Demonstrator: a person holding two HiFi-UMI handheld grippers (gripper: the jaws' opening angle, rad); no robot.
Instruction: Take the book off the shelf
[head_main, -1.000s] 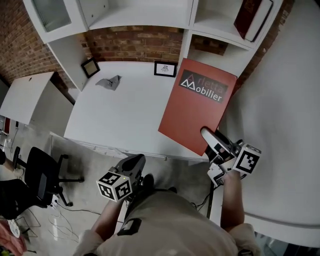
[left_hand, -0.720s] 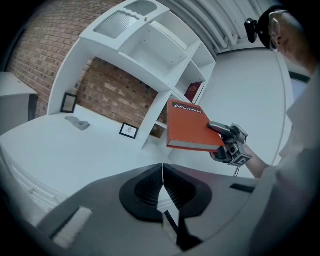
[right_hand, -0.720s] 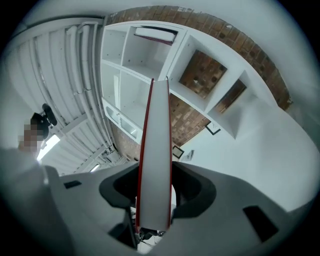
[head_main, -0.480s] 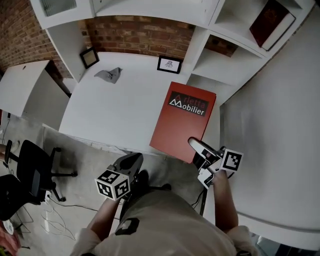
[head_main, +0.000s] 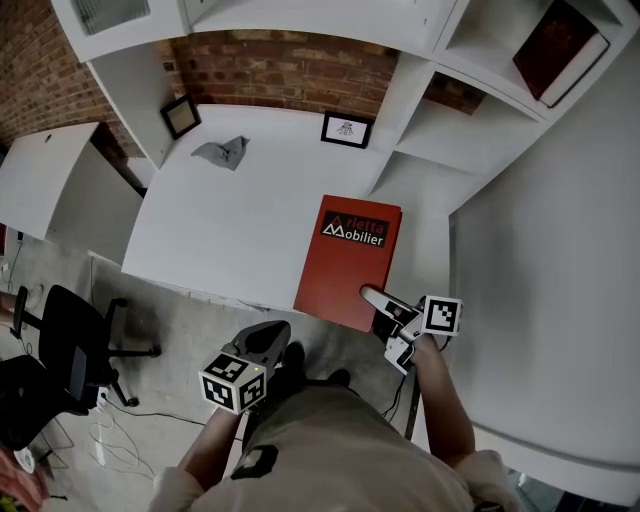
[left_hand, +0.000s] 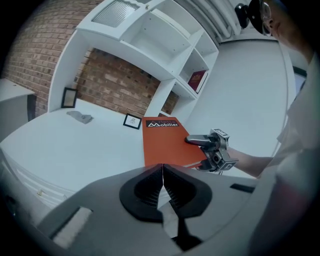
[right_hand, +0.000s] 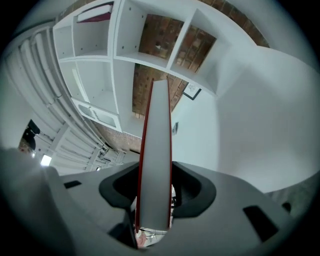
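White shelving stands against a brick wall at the far side, with a white tabletop (head_main: 230, 220) below it. In the head view the red book (head_main: 345, 262) is already off the shelf (head_main: 455, 135) and lies flat, cover up, over the near right part of the tabletop, its near edge reaching past the tabletop's rim. Whether it rests there or hangs just above, I cannot tell. The right tongs (head_main: 386, 322) pinch its near right corner, a hold that leaves the whole cover free and keeps the book level, likely for laying down. The left tongs (head_main: 268, 336) hang low by the person's body, well apart from the book, apparently kept out of the way since one grip is enough. Far off on the tabletop lie a small frame (head_main: 346, 130) and a grey cloth (head_main: 222, 152). Another dark red book leans in a cell at the far right.

From the left gripper view, those tongs are pressed together with nothing between them, pointing toward the book, where the right tongs grip its near right corner.

From the right gripper view, the book's pale page edge runs straight away from the camera, a red cover on each side. The tongs are clamped against the two covers, so the squeeze goes through its thickness and it should not slip sideways.
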